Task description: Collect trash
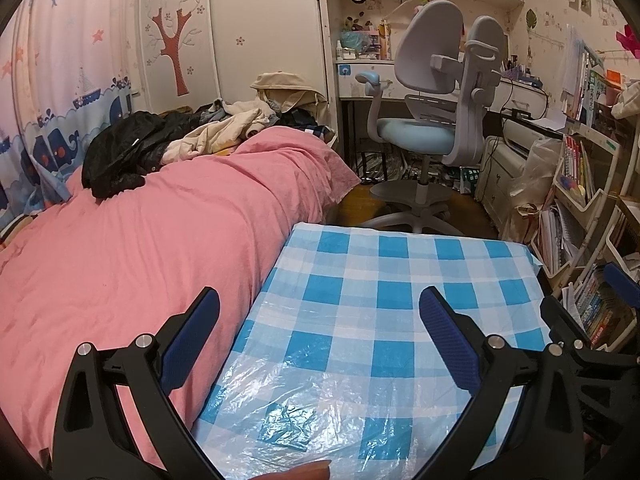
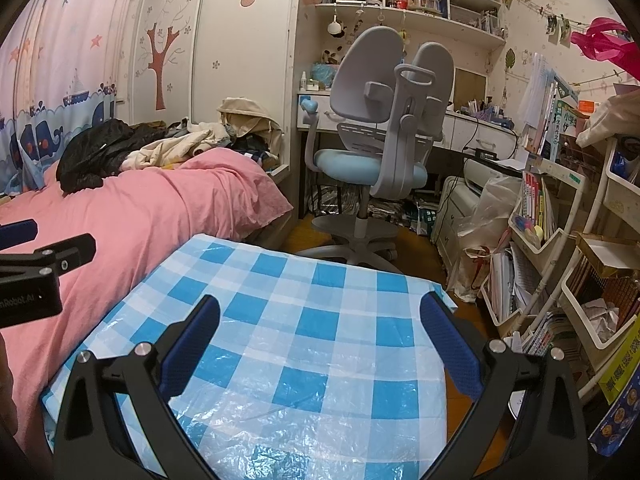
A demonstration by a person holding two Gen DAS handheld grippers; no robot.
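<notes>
A small table covered by a blue-and-white checked plastic cloth lies in front of me; it also shows in the right wrist view. I see no trash on it. My left gripper is open and empty, above the table's left edge beside the bed. My right gripper is open and empty above the table. The right gripper shows at the right edge of the left wrist view; the left gripper shows at the left edge of the right wrist view.
A bed with a pink cover and piled clothes adjoins the table on the left. A grey-blue desk chair stands beyond. White racks of books and a plastic bag crowd the right.
</notes>
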